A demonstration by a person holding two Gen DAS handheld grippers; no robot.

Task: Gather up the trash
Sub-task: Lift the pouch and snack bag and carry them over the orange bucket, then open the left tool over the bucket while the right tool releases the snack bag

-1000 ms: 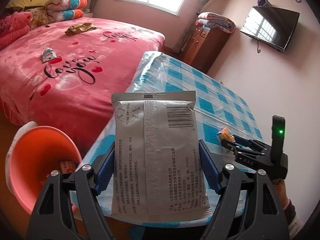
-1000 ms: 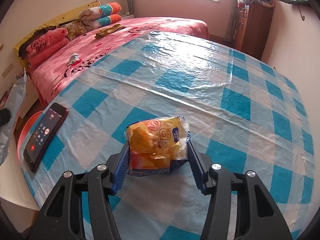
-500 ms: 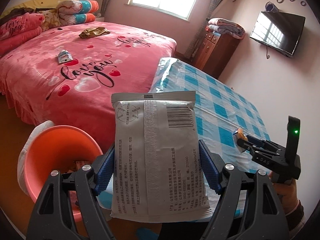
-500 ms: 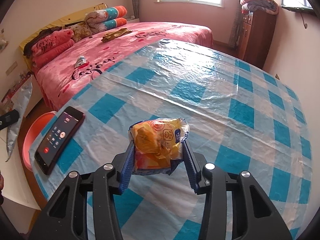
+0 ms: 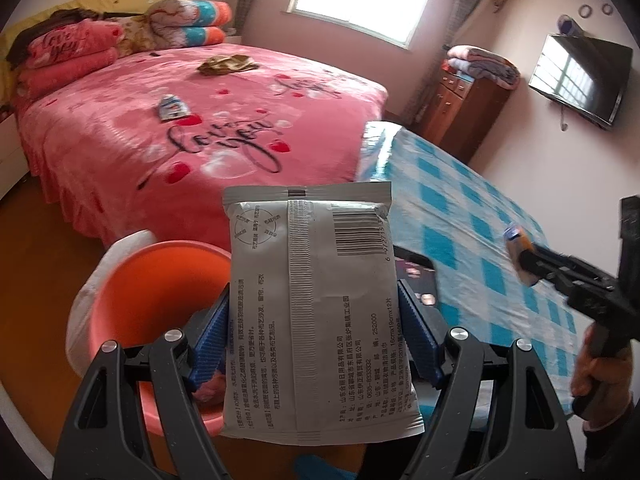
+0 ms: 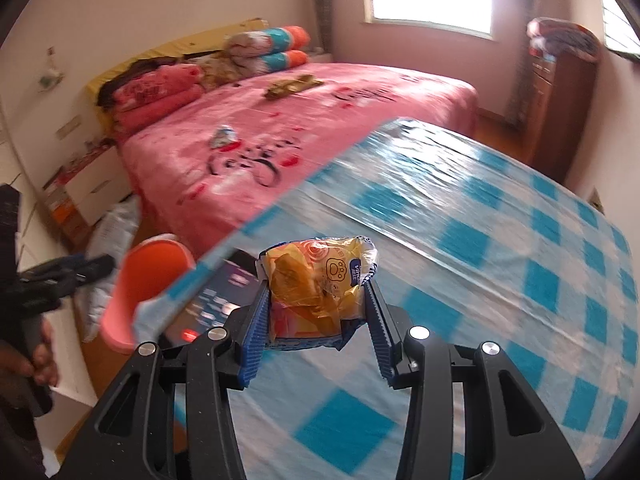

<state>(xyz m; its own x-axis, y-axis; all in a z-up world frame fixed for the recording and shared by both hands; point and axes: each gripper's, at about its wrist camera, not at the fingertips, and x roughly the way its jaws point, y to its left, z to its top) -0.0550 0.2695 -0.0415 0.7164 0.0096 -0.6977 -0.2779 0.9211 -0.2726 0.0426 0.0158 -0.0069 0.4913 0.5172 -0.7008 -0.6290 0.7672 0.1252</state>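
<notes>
My left gripper (image 5: 314, 336) is shut on a flat white wipes packet (image 5: 316, 304) and holds it upright above the near rim of the orange bin (image 5: 160, 280), which stands on the floor by the table corner. My right gripper (image 6: 318, 310) is shut on a crumpled yellow snack wrapper (image 6: 320, 284) and holds it above the blue checked table (image 6: 500, 264). The right gripper with the wrapper also shows in the left wrist view (image 5: 520, 258). The bin shows in the right wrist view (image 6: 148, 272) beyond the table's left edge.
A black phone (image 6: 212, 308) with a lit screen lies on the table near the corner by the bin. A pink bed (image 5: 180, 132) stands behind, with a small wrapper (image 5: 172, 107) and a brownish wrapper (image 5: 226, 65) on it. A wooden cabinet (image 5: 464, 116) stands at the far wall.
My left gripper has carried the packet left, off the table and over the bin. My right gripper has lifted the yellow wrapper and moved it left toward the table corner.
</notes>
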